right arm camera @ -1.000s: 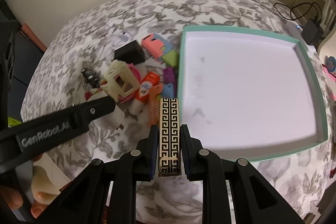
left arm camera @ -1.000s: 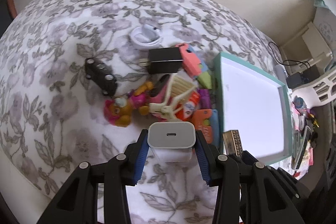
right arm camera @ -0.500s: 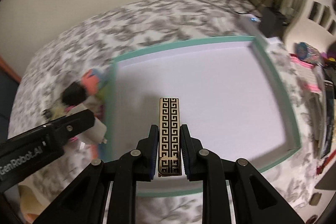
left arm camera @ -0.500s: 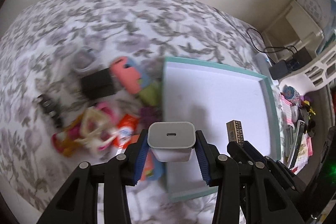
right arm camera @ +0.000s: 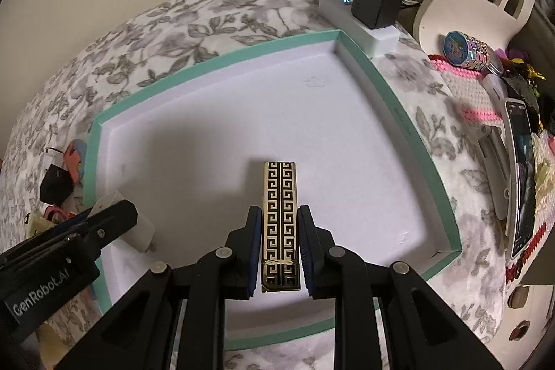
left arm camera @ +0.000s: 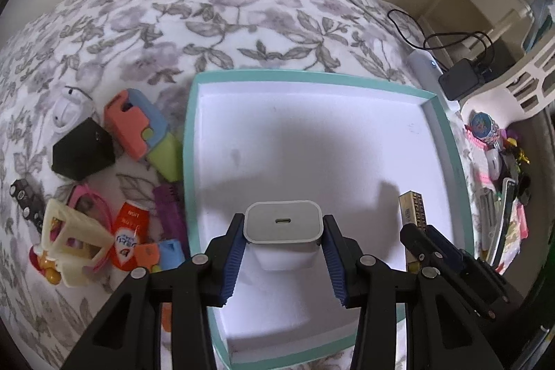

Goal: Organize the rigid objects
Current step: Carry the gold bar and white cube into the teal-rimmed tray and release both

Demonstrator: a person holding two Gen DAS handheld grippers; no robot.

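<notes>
My left gripper [left arm camera: 282, 241] clamps a smooth white charger cube [left arm camera: 281, 231]; my right gripper [right arm camera: 279, 241] clamps a slim gold-and-black key-patterned bar [right arm camera: 279, 214]. I hold both above the teal-rimmed white tray [left arm camera: 189, 141], which looks bare inside. A heap of plastic toys [left arm camera: 135, 123] lies left on the floral cloth [left arm camera: 208, 9].

Two black hand-held tongs with blue ribbed pads

Left gripper [left arm camera: 282, 254] and right gripper [right arm camera: 279, 247] show silver round screws; white "GenRobot.AI" lettering marks the left one's side.
</notes>
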